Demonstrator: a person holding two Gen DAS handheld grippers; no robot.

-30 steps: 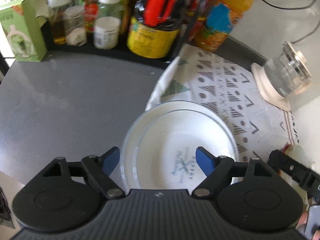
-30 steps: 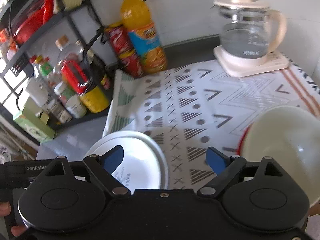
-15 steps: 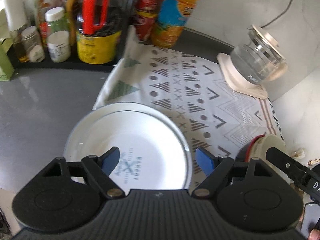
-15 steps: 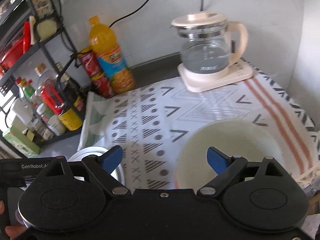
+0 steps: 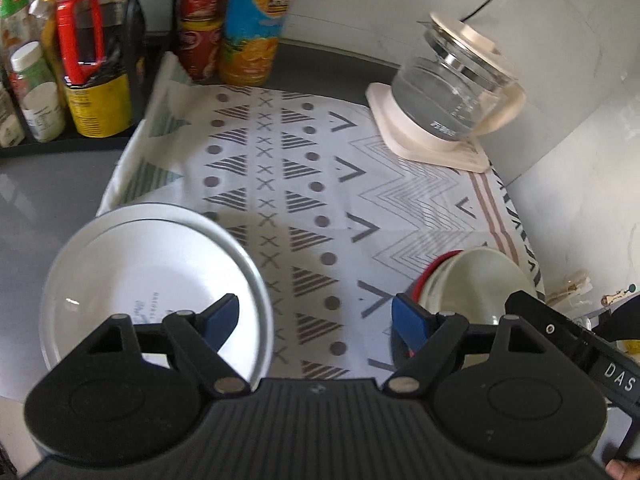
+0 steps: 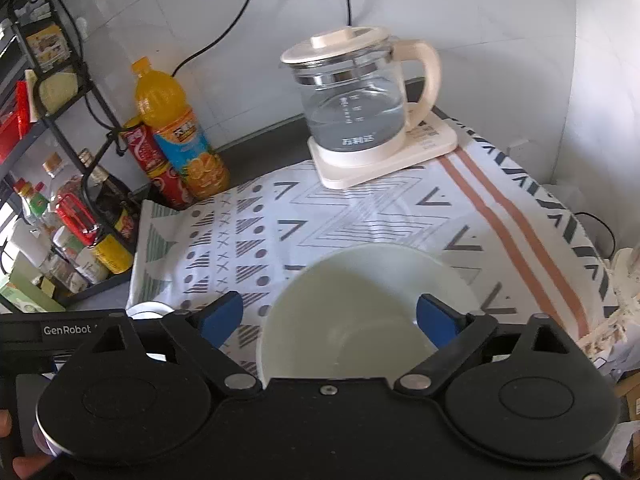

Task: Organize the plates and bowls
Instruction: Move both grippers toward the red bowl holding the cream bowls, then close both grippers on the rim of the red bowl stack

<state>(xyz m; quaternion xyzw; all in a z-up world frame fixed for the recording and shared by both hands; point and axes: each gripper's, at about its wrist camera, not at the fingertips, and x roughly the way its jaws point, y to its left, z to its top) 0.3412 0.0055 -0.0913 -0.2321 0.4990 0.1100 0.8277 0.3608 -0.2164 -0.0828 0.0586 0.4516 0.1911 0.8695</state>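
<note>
Left wrist view: left gripper spread wide, nothing between its blue fingertips, touching nothing. Below and to the left, a stack of white plates, shallow and round with a faint printed mark on the top one, sitting partly on the grey counter and partly on the edge of the patterned cloth. To the right on the cloth, a cream bowl nested in a red-rimmed one, just ahead of the right fingertip. Farther back, a glass kettle on its cream base, an orange drink bottle and red cans by the wall.

Right wrist view: right gripper also spread wide, gripping nothing. Directly beneath and between its blue fingertips, the cream bowl, upright, plain and smooth inside; contact with the fingertips impossible to tell. Only a sliver of the plates visible at lower left. Behind, the kettle, the orange bottle, and a wire rack of bottles at left.
</note>
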